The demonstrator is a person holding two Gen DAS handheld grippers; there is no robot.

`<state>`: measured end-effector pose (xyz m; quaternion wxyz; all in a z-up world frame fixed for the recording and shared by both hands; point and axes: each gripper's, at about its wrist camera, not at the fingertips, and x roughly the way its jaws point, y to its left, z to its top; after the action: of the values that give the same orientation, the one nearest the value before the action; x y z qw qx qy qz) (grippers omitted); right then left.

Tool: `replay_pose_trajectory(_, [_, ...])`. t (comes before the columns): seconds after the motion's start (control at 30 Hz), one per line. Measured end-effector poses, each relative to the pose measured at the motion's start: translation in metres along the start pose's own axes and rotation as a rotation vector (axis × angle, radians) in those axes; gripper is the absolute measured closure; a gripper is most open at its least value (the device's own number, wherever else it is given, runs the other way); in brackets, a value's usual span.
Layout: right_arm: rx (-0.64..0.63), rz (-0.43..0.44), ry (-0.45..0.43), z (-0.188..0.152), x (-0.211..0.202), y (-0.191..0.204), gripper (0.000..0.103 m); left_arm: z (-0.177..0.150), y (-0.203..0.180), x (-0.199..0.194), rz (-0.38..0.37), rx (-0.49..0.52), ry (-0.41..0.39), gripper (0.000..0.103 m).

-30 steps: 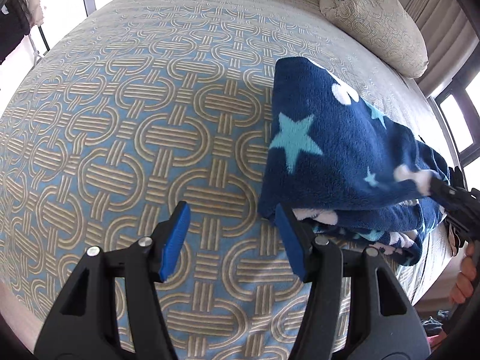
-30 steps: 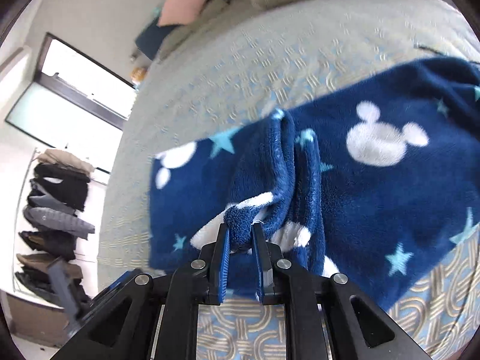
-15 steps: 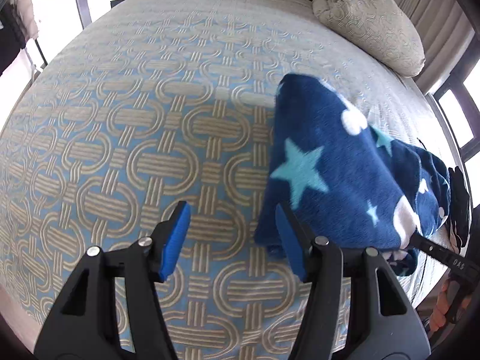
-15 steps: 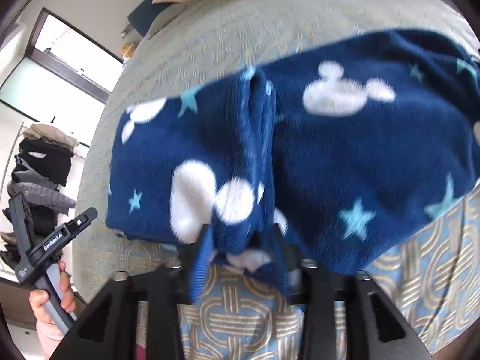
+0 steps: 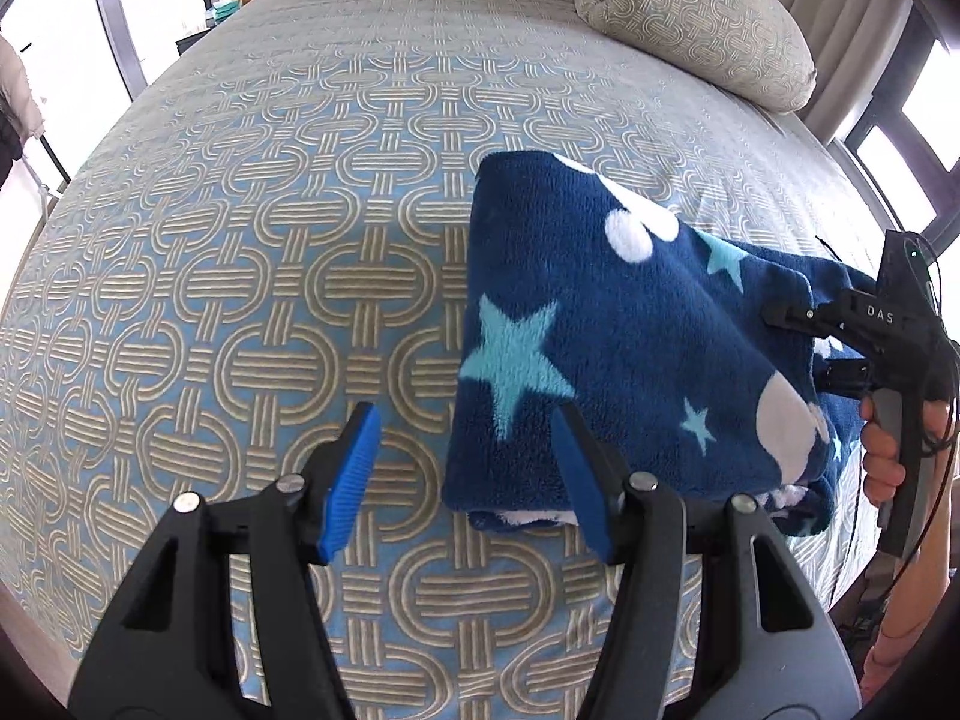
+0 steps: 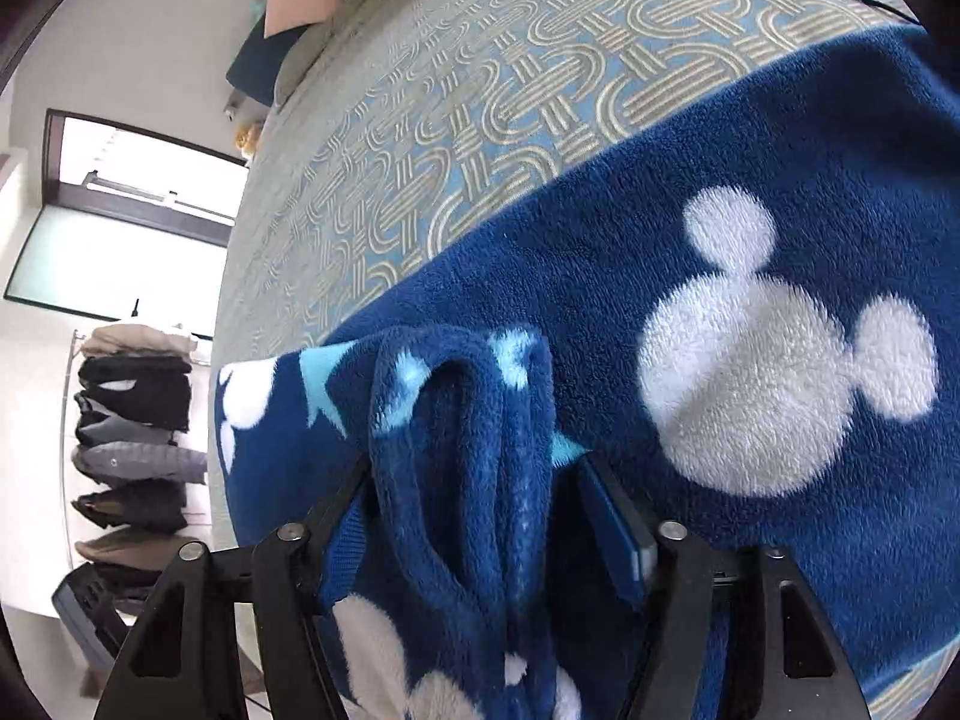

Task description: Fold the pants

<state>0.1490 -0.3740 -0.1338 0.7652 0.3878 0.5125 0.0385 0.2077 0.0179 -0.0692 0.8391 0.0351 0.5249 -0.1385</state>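
Observation:
Dark blue fleece pants (image 5: 600, 348) with white mouse heads and light blue stars lie folded on the bed, right of centre. My left gripper (image 5: 465, 474) hovers open above the pants' near left corner, nothing between its blue pads. Low over the pants' other end is my right gripper (image 6: 474, 498), also seen from the left wrist view as the right gripper (image 5: 798, 345) held by a hand (image 5: 882, 456). Its jaws are closing around a raised fold of fleece (image 6: 456, 420) that stands between the pads; they do not visibly press it.
The patterned blue and beige bedspread (image 5: 270, 276) covers the whole bed. A pillow (image 5: 690, 18) lies at the far right corner. A rack of stacked clothes (image 6: 132, 450) stands beyond the bed's edge, below a window (image 6: 120, 228).
My right gripper let go of the pinched fold, opened wide and sank close onto the pants. The pants settled flatter on the bed. My left gripper stayed open and drew back slightly.

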Motion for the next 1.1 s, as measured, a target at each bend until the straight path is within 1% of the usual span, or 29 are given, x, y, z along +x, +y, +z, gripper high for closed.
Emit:
replay_pose_trajectory(0.03, [-0.040,-0.003,-0.010,0.002,-0.002,0.006,0.089,0.000,0.000,0.001,0.001,-0.002,0.000,0.043])
replay_pose_trajectory(0.13, [-0.108,-0.052,-0.059,0.004,-0.018,0.021,0.090,0.005,0.000,0.004,0.000,-0.010,-0.002,0.043])
replay_pose_trajectory(0.17, [-0.156,-0.079,-0.094,0.003,-0.027,0.034,0.090,0.007,-0.001,0.005,-0.002,-0.008,-0.005,0.043])
replay_pose_trajectory(0.27, [-0.189,-0.105,-0.152,0.004,-0.048,0.052,0.090,0.016,-0.006,0.005,-0.008,-0.004,-0.024,0.043])
replay_pose_trajectory(0.33, [-0.176,-0.144,-0.133,0.009,-0.047,0.045,0.089,0.025,-0.010,0.005,-0.021,-0.012,-0.046,0.043])
replay_pose_trajectory(0.37, [-0.168,-0.185,-0.096,0.012,-0.035,0.035,0.086,0.030,-0.011,0.006,-0.033,-0.024,-0.056,0.043])
replay_pose_trajectory(0.4, [-0.156,-0.210,-0.057,0.015,-0.024,0.024,0.081,0.037,-0.014,0.008,-0.063,-0.046,-0.063,0.043])
replay_pose_trajectory(0.47, [-0.131,-0.218,-0.031,0.014,-0.012,0.009,0.071,0.046,-0.020,0.012,-0.116,-0.072,-0.061,0.043])
replay_pose_trajectory(0.53, [-0.072,-0.167,-0.088,0.008,-0.024,0.002,0.065,0.052,-0.030,0.017,-0.160,-0.078,-0.057,0.043])
replay_pose_trajectory(0.57, [-0.056,-0.176,-0.109,0.001,-0.030,0.002,0.061,0.054,-0.035,0.019,-0.178,-0.069,-0.053,0.043])
replay_pose_trajectory(0.63, [-0.029,-0.248,-0.196,-0.012,-0.053,0.009,0.061,0.057,-0.048,0.029,-0.196,-0.043,-0.032,0.043])
replay_pose_trajectory(0.67, [-0.030,-0.280,-0.264,-0.026,-0.068,0.018,0.061,0.057,-0.052,0.032,-0.192,-0.036,-0.023,0.043])
replay_pose_trajectory(0.7, [-0.046,-0.264,-0.291,-0.035,-0.074,0.025,0.061,0.056,-0.057,0.038,-0.183,-0.022,-0.012,0.043])
replay_pose_trajectory(0.73, [-0.095,-0.211,-0.286,-0.048,-0.075,0.036,0.061,0.054,-0.063,0.046,-0.161,0.006,-0.003,0.043])
replay_pose_trajectory(0.77, [-0.144,-0.161,-0.257,-0.059,-0.073,0.047,0.061,0.052,-0.068,0.052,-0.129,0.037,0.007,0.043])
replay_pose_trajectory(0.8, [-0.194,-0.120,-0.222,-0.068,-0.067,0.058,0.061,0.048,-0.074,0.065,-0.073,0.089,0.029,0.043])
replay_pose_trajectory(0.83, [-0.223,-0.101,-0.196,-0.074,-0.062,0.062,0.061,0.046,-0.077,0.074,-0.042,0.123,0.047,0.042])
replay_pose_trajectory(0.87, [-0.263,-0.081,-0.137,-0.085,-0.048,0.065,0.062,0.043,-0.079,0.085,-0.015,0.152,0.058,0.041])
replay_pose_trajectory(0.9, [-0.267,-0.083,-0.104,-0.089,-0.038,0.063,0.062,0.040,-0.078,0.088,-0.003,0.158,0.046,0.040])
replay_pose_trajectory(0.93, [-0.250,-0.113,-0.064,-0.092,-0.022,0.057,0.064,0.038,-0.078,0.088,-0.001,0.161,0.020,0.039])
replay_pose_trajectory(0.97, [-0.196,-0.148,-0.024,-0.094,-0.004,0.038,0.077,0.037,-0.080,0.087,0.001,0.167,0.011,0.038])
replay_pose_trajectory(1.0, [-0.150,-0.115,-0.034,-0.093,-0.001,0.025,0.081,0.036,-0.082,0.086,0.011,0.177,0.013,0.038])
replay_pose_trajectory(1.03, [-0.110,-0.069,-0.043,-0.092,-0.005,0.018,0.082,0.035,-0.083,0.084,0.016,0.185,0.012,0.038])
replay_pose_trajectory(1.1, [-0.087,-0.042,-0.050,-0.090,-0.019,0.017,0.082,0.033,-0.082,0.080,0.012,0.198,0.012,0.038])
